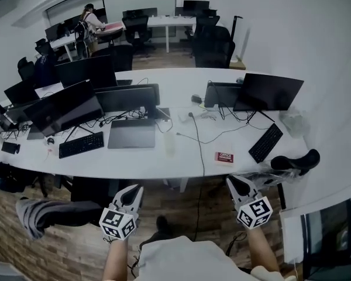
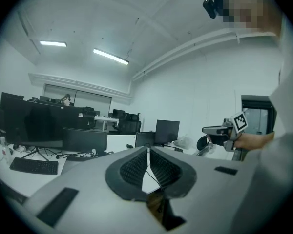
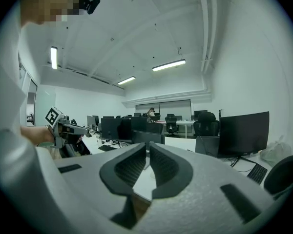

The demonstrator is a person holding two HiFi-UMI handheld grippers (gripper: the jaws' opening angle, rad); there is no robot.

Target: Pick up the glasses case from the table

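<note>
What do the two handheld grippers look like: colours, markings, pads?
Both the left gripper and right gripper are light grey wedge-shaped bodies with dark ribbed pads and a black-and-white square-marker cube at the rear. No cables visible. The person wears a pale top.

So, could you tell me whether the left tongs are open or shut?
Shut: the left tongs have their tips meeting, with nothing held between them.
</note>
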